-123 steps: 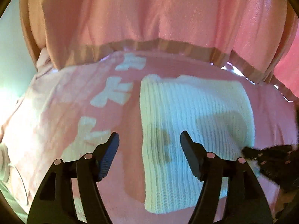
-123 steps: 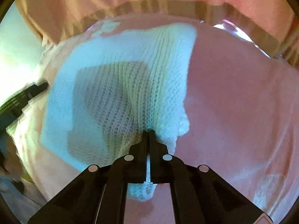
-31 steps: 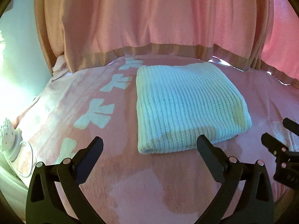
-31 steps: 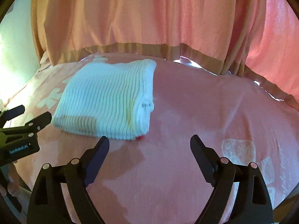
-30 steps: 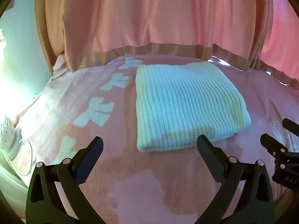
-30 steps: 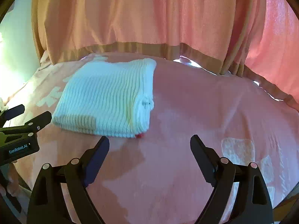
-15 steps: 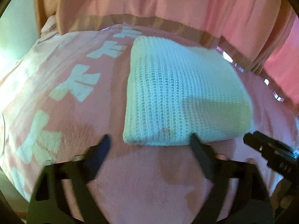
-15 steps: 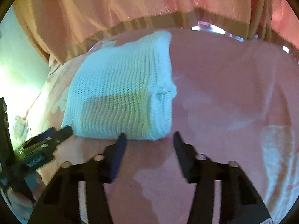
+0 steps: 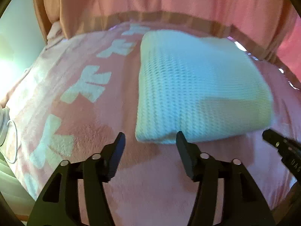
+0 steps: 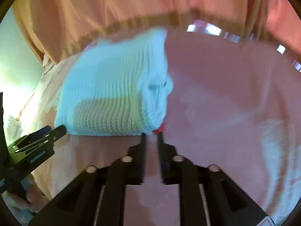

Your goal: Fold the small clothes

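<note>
A folded white knitted garment (image 9: 197, 86) lies on a pink blanket (image 9: 94, 124); it also shows in the right wrist view (image 10: 112, 94). My left gripper (image 9: 149, 141) is open, its jaws at the garment's near left corner, holding nothing. My right gripper (image 10: 151, 136) has its jaws narrowed to a small gap at the garment's near right corner, beside a small red tag (image 10: 159, 130). Nothing is between them. Each gripper shows at the edge of the other's view.
Pink curtains (image 9: 169, 0) hang behind the bed. The blanket has white bow shapes (image 9: 88, 84) on its left side. A white object with a cord (image 9: 5, 116) lies at the far left edge.
Both grippers moved forward and down to the garment's near edge. Both sets of jaws narrowed, the right almost shut. The garment stayed in place.
</note>
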